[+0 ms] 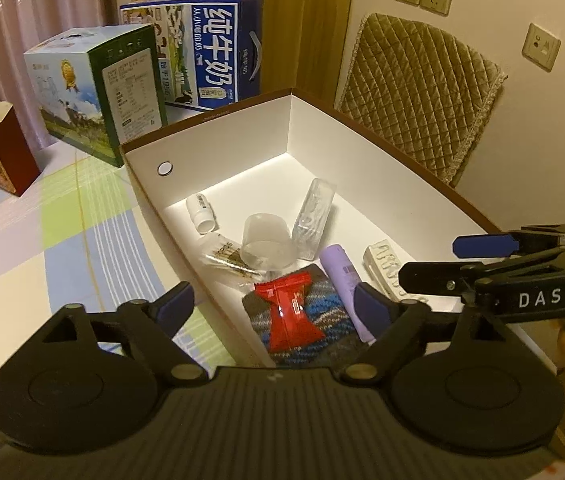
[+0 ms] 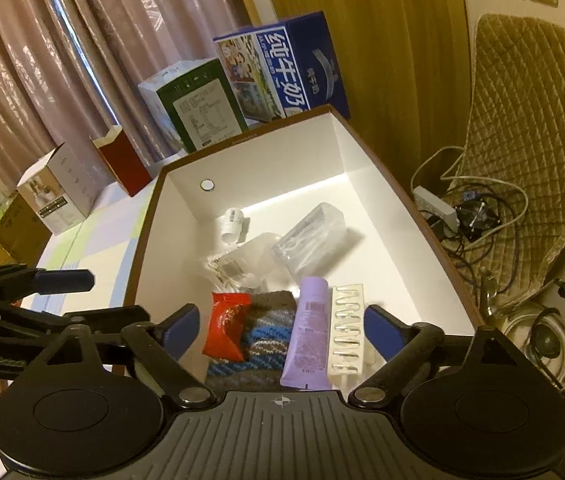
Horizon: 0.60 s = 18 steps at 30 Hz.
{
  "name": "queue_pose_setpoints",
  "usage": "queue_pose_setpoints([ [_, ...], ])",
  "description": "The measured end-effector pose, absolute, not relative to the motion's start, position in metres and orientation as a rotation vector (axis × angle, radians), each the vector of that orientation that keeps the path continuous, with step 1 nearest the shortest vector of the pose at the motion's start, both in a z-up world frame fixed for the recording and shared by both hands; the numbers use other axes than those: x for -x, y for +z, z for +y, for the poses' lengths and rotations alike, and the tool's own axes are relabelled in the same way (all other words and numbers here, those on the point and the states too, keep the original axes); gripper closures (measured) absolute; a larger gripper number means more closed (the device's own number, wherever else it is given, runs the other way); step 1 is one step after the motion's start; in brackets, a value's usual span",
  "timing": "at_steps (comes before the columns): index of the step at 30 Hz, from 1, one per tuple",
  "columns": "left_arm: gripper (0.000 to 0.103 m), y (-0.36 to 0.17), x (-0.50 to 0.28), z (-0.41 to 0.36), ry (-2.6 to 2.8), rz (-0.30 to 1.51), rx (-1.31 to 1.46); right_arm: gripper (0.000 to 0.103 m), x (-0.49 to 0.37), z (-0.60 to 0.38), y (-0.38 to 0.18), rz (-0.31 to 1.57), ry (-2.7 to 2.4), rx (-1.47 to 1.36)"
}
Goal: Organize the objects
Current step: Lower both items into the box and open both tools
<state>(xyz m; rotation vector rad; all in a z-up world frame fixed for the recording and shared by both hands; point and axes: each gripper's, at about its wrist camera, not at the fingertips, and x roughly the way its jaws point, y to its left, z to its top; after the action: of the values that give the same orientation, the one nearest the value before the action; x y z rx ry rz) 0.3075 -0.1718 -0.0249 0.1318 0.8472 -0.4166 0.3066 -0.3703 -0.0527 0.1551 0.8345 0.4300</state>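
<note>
White-walled, brown-rimmed cardboard box [image 1: 242, 136] is the landmark; every small item lies on its floor, bunched toward the near end. Both grippers hover above that end with nothing between their fingers: the left gripper [image 1: 272, 306] is spread wide, and the right gripper [image 2: 280, 330] is likewise released.

Likely faults, judged from this layout:
- A descending finger could catch the box's near rim and shift or tip the box, since both tools hang close over it.
- The two tools could collide; the right one's fingers cross just beside the left one.
- A grasp into the cluster could drag a neighbour along, because the items touch or overlap.

Contents, largest first: a clear plastic case [image 1: 314, 220] near the box centre; a knitted striped cloth [image 1: 302, 320] at the near end; a lilac tube [image 2: 308, 336] beside the cloth; a red sachet [image 1: 292, 314] on the cloth; a clear ribbed strip [image 2: 347, 330] beside the tube; a small white bottle [image 1: 201, 213] toward the far wall
</note>
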Motion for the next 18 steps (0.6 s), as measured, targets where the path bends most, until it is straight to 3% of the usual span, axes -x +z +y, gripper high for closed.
queue_pose_setpoints([
  [3,0.006,-0.02,-0.297,-0.166,-0.412,0.843,-0.111,0.007,-0.298,-0.37,-0.049,0.816,0.421,-0.143],
  [8,0.001,-0.017,-0.283,-0.154,-0.365,0.87,-0.088,0.002,-0.285,-0.365,-0.047,0.806,0.404,-0.118],
  [18,0.001,-0.018,-0.254,-0.119,-0.252,0.919,-0.036,0.002,-0.258,-0.352,-0.046,0.815,0.395,-0.111],
])
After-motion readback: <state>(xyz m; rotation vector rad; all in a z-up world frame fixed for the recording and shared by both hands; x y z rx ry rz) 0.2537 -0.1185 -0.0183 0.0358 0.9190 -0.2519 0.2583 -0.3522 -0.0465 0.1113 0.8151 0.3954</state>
